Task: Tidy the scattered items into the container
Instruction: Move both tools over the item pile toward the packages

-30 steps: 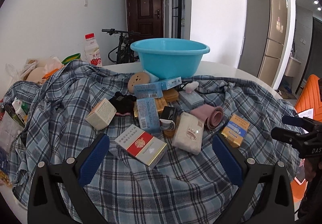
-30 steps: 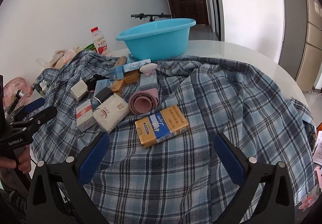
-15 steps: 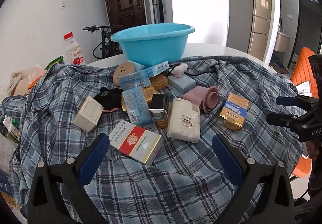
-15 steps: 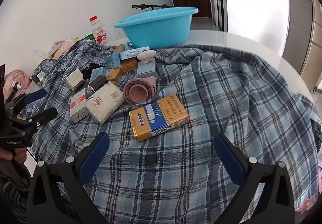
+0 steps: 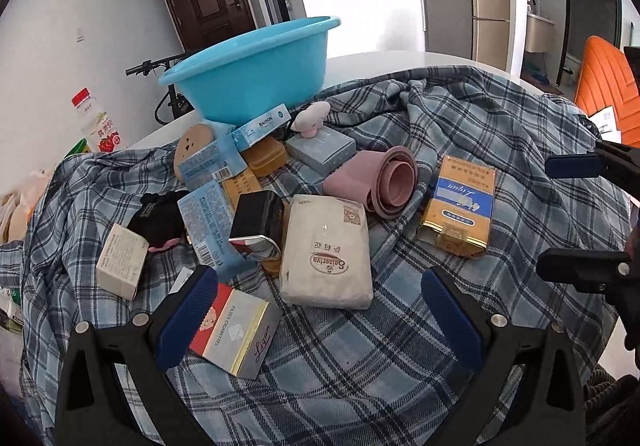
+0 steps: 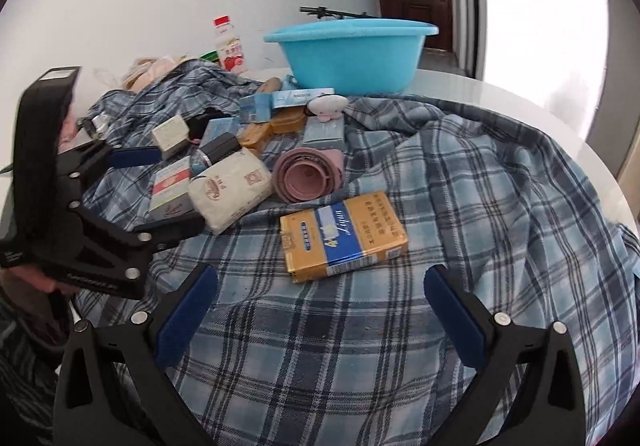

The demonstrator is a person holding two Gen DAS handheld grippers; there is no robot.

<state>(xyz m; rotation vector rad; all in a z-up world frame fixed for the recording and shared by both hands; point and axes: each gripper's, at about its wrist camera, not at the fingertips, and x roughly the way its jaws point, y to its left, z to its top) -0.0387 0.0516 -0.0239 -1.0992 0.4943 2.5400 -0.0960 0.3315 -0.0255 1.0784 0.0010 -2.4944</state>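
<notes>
Blue basin [image 5: 256, 65] stands at the table's far side, behind the scattered items on the plaid cloth [image 5: 460, 125]. Left gripper [image 5: 320, 310] gapes wide, low over the red "Liqun" carton [image 5: 232, 334]; right gripper [image 6: 320, 310] equally wide, empty, before the gold "Liqun" carton [image 6: 344, 236]

Basin: blue basin [image 5: 256, 65] sitting upright at twelve o'clock.
Items: scattered boxes [image 5: 324, 250] lying clustered at its six o'clock.
</notes>
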